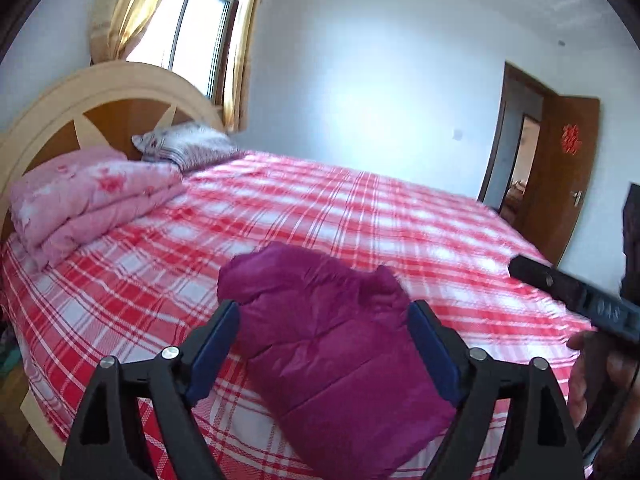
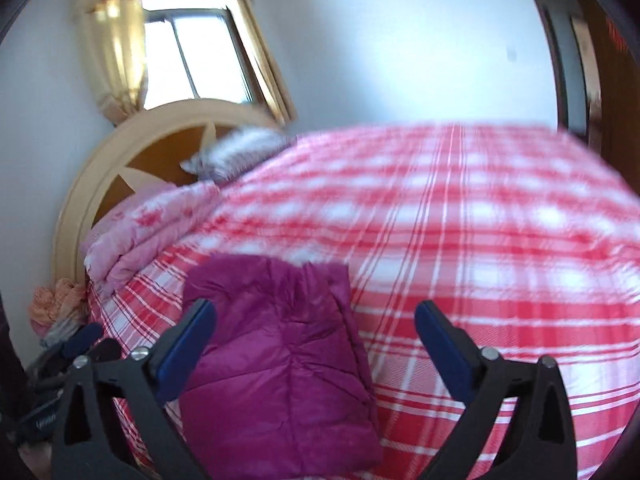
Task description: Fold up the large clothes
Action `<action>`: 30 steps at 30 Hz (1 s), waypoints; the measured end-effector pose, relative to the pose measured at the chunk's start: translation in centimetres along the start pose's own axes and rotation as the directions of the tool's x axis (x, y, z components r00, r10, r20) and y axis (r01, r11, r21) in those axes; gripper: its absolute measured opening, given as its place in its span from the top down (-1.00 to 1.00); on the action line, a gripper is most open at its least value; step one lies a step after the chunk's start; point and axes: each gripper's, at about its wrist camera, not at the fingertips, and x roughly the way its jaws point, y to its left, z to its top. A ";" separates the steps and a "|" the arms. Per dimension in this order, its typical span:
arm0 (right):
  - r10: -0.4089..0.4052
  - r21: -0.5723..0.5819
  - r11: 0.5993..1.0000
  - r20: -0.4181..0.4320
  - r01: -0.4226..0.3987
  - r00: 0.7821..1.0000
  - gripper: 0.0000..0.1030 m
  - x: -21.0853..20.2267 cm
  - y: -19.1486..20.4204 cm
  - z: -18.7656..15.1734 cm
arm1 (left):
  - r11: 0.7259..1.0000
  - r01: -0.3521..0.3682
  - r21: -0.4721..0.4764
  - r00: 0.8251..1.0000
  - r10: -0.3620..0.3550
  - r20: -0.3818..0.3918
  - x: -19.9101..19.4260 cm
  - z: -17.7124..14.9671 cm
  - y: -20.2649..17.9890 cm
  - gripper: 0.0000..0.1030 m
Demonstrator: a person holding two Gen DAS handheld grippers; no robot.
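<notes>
Folded magenta quilted jacket (image 1: 332, 344) lying flat near the close edge of the bed (image 1: 360, 208), on the red-and-white plaid sheet (image 2: 480, 240). Compact rectangular bundle, padded stitching visible, one end bunched up slightly.

Left tongs (image 1: 324, 344) spread wide, blue pads (image 1: 214, 352) on either side of the jacket in view but raised above it, not pressing; nothing gripped. Right tongs (image 2: 316, 344) likewise released, spread wide, nothing between the pads; jacket seen beneath and toward the left finger, sheet beneath the right one. Right wrist view blurred.

In the left wrist view, black body of the other tool (image 1: 576, 300) at the right edge, with a hand (image 1: 596, 380) below it.

At the head of the bed: folded pink floral quilt (image 1: 88, 196), grey patterned pillow (image 1: 188, 144) beside it, both against the arched cream-and-brown headboard (image 1: 100, 92). Window (image 1: 192, 28) with yellow curtains (image 1: 124, 8) behind. Open brown door (image 1: 560, 176) with red paper decoration (image 1: 571, 139) at far right. Orange and grey cloth heap (image 2: 60, 308) on the floor beside the bed, right wrist view.
</notes>
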 end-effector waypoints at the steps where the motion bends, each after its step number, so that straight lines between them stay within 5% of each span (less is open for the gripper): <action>1: -0.011 -0.012 1.000 0.014 0.011 1.000 -0.99 -0.6 0.4 0.1 | 1.000 0.009 0.003 1.000 -0.009 0.004 -0.3 0.1 -0.1 -0.72; 9: -0.068 -0.074 0.994 0.086 0.075 0.994 -1.00 -4.6 1.3 0.6 | 0.999 0.049 0.007 0.999 -0.049 0.015 -1.2 0.3 -0.6 -0.74; 30: -0.034 -0.096 0.994 0.127 0.046 0.991 -1.00 -6.4 1.9 -0.4 | 0.998 0.017 0.060 0.999 -0.020 0.040 -2.2 0.3 -1.5 -0.74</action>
